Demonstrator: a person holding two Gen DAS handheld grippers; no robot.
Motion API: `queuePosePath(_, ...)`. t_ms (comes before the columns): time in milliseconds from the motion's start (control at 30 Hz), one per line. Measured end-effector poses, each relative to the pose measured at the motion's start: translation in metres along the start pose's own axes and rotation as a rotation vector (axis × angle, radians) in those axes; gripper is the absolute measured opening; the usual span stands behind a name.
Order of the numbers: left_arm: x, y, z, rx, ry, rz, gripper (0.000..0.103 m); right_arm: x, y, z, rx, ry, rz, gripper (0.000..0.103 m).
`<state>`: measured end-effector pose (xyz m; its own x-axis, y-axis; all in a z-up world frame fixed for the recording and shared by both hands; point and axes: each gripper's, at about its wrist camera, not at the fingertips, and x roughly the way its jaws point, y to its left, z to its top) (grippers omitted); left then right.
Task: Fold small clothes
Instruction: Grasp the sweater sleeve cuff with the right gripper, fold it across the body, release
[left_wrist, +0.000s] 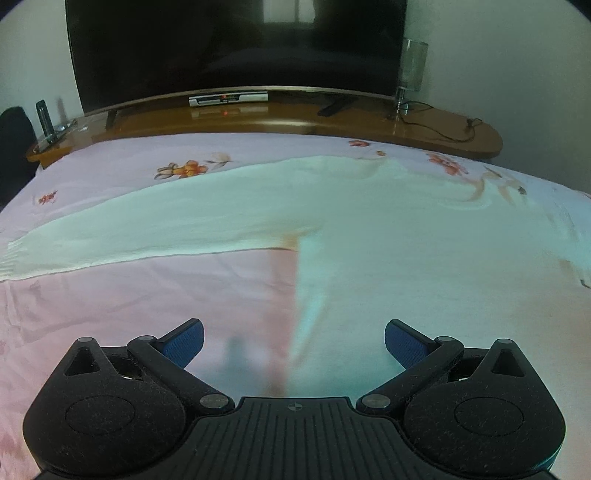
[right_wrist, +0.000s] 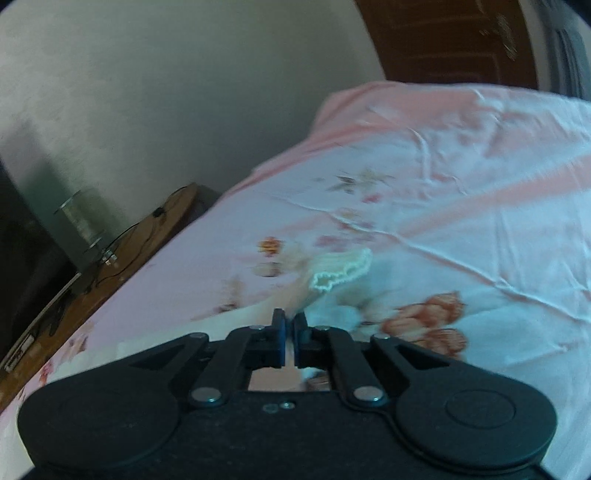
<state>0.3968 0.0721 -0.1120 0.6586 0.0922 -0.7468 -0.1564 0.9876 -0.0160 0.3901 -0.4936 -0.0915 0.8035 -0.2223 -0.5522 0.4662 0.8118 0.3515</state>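
Note:
A white knitted garment (left_wrist: 369, 221) lies flat on the pink floral bedsheet (left_wrist: 147, 295), with one long sleeve (left_wrist: 147, 229) stretched out to the left. My left gripper (left_wrist: 293, 326) hovers over the garment's left side edge, jaws wide open and nothing between the blue pads (left_wrist: 184, 343). In the right wrist view, my right gripper (right_wrist: 290, 325) is shut on the other sleeve. That sleeve's frilled cuff (right_wrist: 340, 273) sticks out beyond the fingertips, over the sheet (right_wrist: 480, 221).
Past the foot of the bed runs a wooden stand (left_wrist: 443, 129) carrying a large dark television (left_wrist: 236, 44), a set-top box (left_wrist: 228, 99), a glass lamp (left_wrist: 412, 70) with its cable, and a handset (left_wrist: 44, 118). A brown door (right_wrist: 443, 37) stands behind the bed.

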Motion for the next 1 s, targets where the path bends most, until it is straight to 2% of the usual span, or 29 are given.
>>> queuePosePath(167,0.012,0.031,0.003,0.019,0.025,-0.069,0.103,-0.014,0.065,-0.018,-0.074,0.004,0.025,0.005)
queuePosePath(300,0.017,0.060,0.003,0.052,0.038,-0.074,0.103,-0.015,0.137,-0.048,-0.165,0.024,0.076,0.005)
queuePosePath(433,0.022,0.088,0.003,0.078,0.029,-0.031,0.103,-0.009,0.220,-0.092,-0.264,0.072,0.162,0.005)
queuePosePath(633,0.030,0.131,0.002,0.050,0.057,-0.075,0.103,0.004,0.328,-0.167,-0.417,0.161,0.275,0.005)
queuePosePath(767,0.034,0.149,0.001,0.046,0.053,-0.022,0.103,0.008,0.373,-0.209,-0.488,0.198,0.298,0.005)
queuePosePath(867,0.036,0.160,0.001,0.039,0.052,-0.024,0.103,0.009,0.391,-0.226,-0.510,0.220,0.306,0.006)
queuePosePath(933,0.036,0.165,0.003,0.027,0.048,-0.028,0.103,0.012,0.401,-0.237,-0.527,0.236,0.318,0.012)
queuePosePath(967,0.037,0.166,0.005,0.020,0.045,-0.033,0.103,0.011,0.404,-0.244,-0.537,0.254,0.336,0.021)
queuePosePath(1000,0.038,0.166,0.007,0.013,0.041,-0.038,0.103,0.007,0.407,-0.249,-0.553,0.256,0.359,0.024)
